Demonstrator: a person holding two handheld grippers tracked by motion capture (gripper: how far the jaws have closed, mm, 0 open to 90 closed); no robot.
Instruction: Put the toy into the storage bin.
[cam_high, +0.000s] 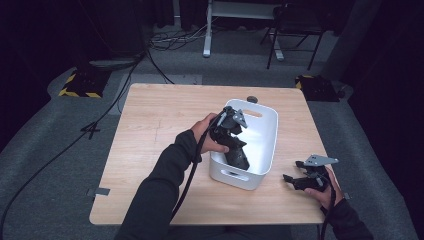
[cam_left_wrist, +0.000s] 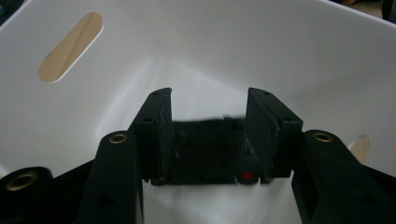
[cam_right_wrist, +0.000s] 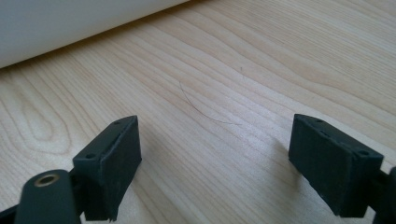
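Left tool (cam_left_wrist: 208, 140) is lowered into the white bin (cam_high: 265, 142), which sits on the wooden worktop (cam_high: 155, 130) right of centre. In the left gripper view its jaws are closed onto a black block (cam_left_wrist: 205, 151), pads pressing both of its sides; the block bears a small red mark at its lower right. The block is blurred and dark, so its kind cannot be told, and whether it rests on the bin floor or is raised off it is unclear. The bin wall behind it has an oval handle slot (cam_left_wrist: 70, 46).

Right tool (cam_right_wrist: 215, 168) rests low over the bare worktop near the front right corner, just beside the bin's outer wall. Its jaws stand wide apart with nothing between them.
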